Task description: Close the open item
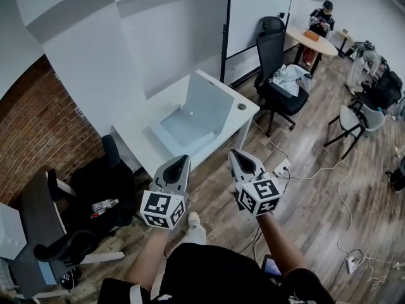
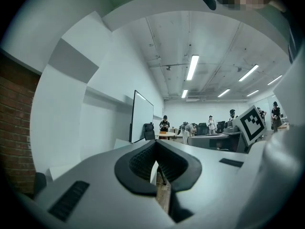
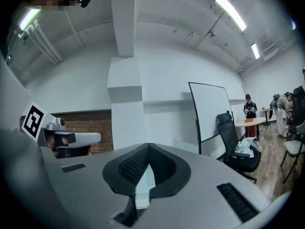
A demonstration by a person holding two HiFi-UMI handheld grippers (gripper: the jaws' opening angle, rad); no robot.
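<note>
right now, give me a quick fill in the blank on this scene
1. The box on the table is ___, its lid up.
2. The left tongs and right tongs are both ___, holding nothing.
3. The wall left of the table is made of ___.
Missing words: open; shut; brick.

The box [image 1: 190, 116] is pale grey-white with a bluish tint inside, on a white table [image 1: 136, 138]. The left gripper [image 1: 183, 160] and right gripper [image 1: 235, 153] are light grey with black ribbed pads [image 2: 143, 163]; each cube [image 1: 162, 209] has black-and-white square markers. Far left, the wall [image 1: 38, 125] is red-brown brick. The floor [image 1: 316, 195] is brown wood planks, and the far chair [image 1: 275, 75] is black.
</note>
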